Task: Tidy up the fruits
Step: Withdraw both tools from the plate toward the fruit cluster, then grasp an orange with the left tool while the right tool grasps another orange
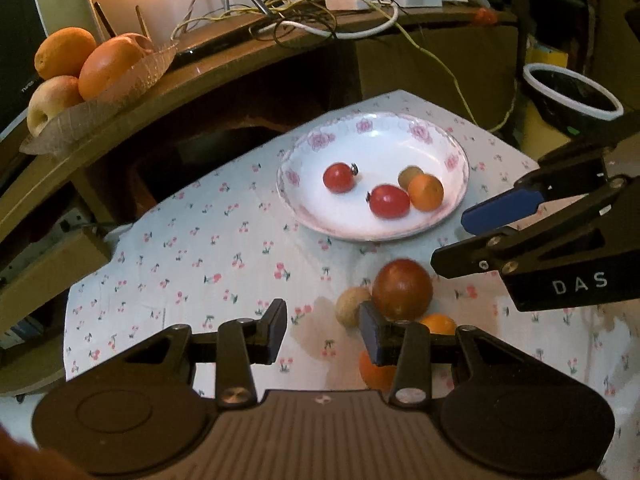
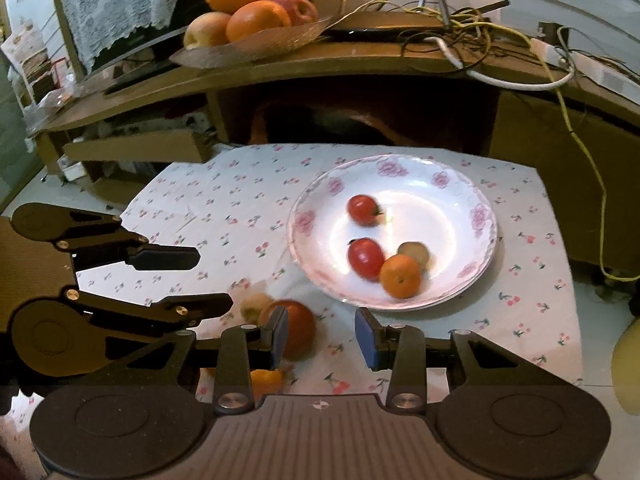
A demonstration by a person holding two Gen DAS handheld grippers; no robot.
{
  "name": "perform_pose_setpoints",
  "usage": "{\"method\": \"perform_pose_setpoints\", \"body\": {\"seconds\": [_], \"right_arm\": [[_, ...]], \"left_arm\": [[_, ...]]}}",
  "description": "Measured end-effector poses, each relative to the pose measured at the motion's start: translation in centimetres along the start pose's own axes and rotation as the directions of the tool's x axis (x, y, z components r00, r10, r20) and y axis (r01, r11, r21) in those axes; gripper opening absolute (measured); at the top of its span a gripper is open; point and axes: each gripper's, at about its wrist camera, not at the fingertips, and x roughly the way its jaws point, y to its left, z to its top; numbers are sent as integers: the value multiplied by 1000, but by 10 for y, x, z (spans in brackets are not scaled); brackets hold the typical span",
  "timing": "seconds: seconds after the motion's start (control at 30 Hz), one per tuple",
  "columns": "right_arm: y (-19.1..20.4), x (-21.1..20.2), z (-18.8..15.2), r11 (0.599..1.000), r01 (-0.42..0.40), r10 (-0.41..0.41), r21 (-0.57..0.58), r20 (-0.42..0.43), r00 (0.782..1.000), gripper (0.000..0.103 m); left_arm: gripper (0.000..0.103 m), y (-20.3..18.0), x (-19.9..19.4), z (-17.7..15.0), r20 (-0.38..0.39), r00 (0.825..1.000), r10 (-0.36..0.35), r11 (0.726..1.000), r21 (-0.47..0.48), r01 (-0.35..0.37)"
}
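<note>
A white floral plate (image 1: 452, 152) (image 2: 476, 192) on the cherry-print cloth holds two red tomatoes (image 1: 338, 177) (image 2: 363, 210), a small orange (image 1: 426, 192) (image 2: 400, 276) and a brownish fruit (image 1: 409, 174) (image 2: 416, 251). Near the plate on the cloth lie a dark red fruit (image 1: 402, 289) (image 2: 298, 330), a tan fruit (image 1: 352, 305) (image 2: 254, 306) and small oranges (image 1: 376, 374) (image 2: 266, 380). My left gripper (image 1: 323, 332) (image 2: 216, 280) is open and empty, left of this pile. My right gripper (image 2: 322, 338) (image 1: 452, 240) is open and empty, its left pad against the dark red fruit.
A wooden shelf (image 1: 224, 68) (image 2: 360, 64) rises behind the cloth, with a glass dish of large oranges and apples (image 1: 80, 72) (image 2: 244, 24) and tangled cables (image 2: 472, 28). A dark white-rimmed bowl (image 1: 572, 96) stands at the far right.
</note>
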Motion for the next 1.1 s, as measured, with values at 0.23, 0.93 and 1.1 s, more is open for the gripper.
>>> {"method": "perform_pose_setpoints", "body": {"seconds": [0.23, 0.93, 1.1], "right_arm": [[12, 4, -9, 998, -48, 45, -42, -59, 997, 40], [33, 33, -22, 983, -130, 105, -128, -189, 976, 41], [32, 33, -21, 984, -123, 96, -129, -200, 975, 33]], "left_arm": [[46, 6, -5, -16, -26, 999, -37, 999, 24, 38], [46, 6, -9, -31, -62, 984, -170, 984, 50, 173], [46, 1, -5, -28, -67, 981, -184, 981, 52, 188]]}}
